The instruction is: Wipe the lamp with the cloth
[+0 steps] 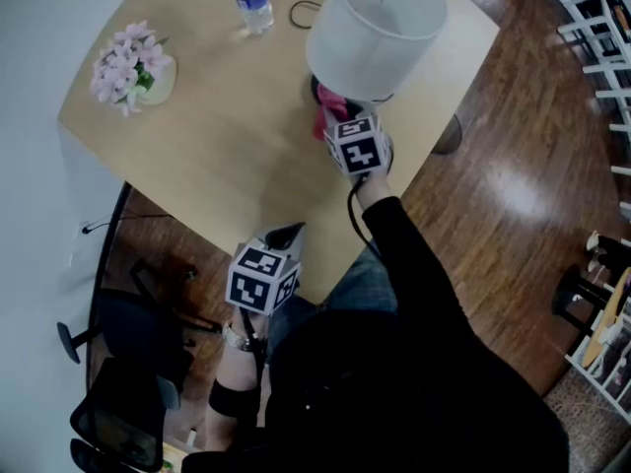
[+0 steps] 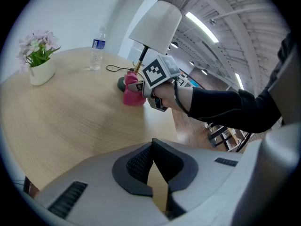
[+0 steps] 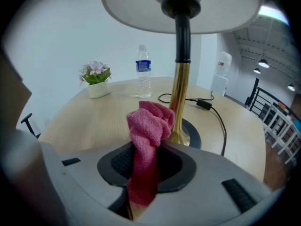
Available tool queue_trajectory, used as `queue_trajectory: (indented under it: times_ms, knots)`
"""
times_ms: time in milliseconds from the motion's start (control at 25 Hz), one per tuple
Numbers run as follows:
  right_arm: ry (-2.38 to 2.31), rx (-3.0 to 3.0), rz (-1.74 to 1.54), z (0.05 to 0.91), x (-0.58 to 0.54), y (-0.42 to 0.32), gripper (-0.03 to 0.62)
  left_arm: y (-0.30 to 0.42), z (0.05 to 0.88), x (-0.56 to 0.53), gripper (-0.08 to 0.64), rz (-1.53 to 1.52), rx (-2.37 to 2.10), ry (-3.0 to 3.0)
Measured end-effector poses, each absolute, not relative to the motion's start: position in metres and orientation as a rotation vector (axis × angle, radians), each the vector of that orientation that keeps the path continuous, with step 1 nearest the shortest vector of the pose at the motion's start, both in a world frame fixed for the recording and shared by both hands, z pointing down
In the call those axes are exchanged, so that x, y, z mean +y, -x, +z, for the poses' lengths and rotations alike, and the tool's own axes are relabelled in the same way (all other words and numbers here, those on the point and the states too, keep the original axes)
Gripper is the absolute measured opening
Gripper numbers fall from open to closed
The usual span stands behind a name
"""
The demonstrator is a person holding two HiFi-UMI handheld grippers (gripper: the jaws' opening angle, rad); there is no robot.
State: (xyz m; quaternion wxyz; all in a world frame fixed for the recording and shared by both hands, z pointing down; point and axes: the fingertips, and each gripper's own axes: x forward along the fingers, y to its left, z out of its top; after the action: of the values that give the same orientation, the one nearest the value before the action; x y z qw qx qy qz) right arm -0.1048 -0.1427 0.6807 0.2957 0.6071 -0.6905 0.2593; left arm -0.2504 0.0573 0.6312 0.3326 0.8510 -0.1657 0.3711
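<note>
cloth (image 3: 149, 126), pink crumpled terry, sticks lengthwise up from the right gripper (image 3: 146, 161) clamping it, bunched top just beside the brass stem of the white-shaded lamp (image 3: 181, 93) ahead; left gripper (image 2: 153, 168) clenched empty.

Reads as an open-plan office or studio loft to me, not somebody's home; the pale wood table with rounded corners (image 1: 227, 156) sits on a dark glossy plank floor (image 1: 513, 195), with a black swivel office chair on castors (image 1: 123, 402) just off its near left corner; overhead there's a high ribbed grey ceiling (image 2: 254, 36) with long white strip lights (image 2: 202, 25); past the table's far edge, what looks like a white water cooler with a bottle on top (image 3: 221, 72), plus a black metal railing (image 3: 270, 102); white wire racks (image 1: 596, 47) off the right side; desk-type bits on the table: a small pot of pink flowers (image 1: 133, 72) near the far left corner, a clear plastic water bottle (image 1: 253, 0) by the far edge, and a white drum-shade lamp (image 1: 375, 33) toward the far right corner
</note>
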Motion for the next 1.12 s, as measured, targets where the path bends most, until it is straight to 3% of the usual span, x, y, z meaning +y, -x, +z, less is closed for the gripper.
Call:
queue_trajectory:
  times_ms: [1120]
  knots:
    - [-1.894, -1.512, 0.673, 0.684, -0.227, 0.116, 0.1, 0.313, 0.651, 0.056, 0.003, 0.854, -0.509, -2.14]
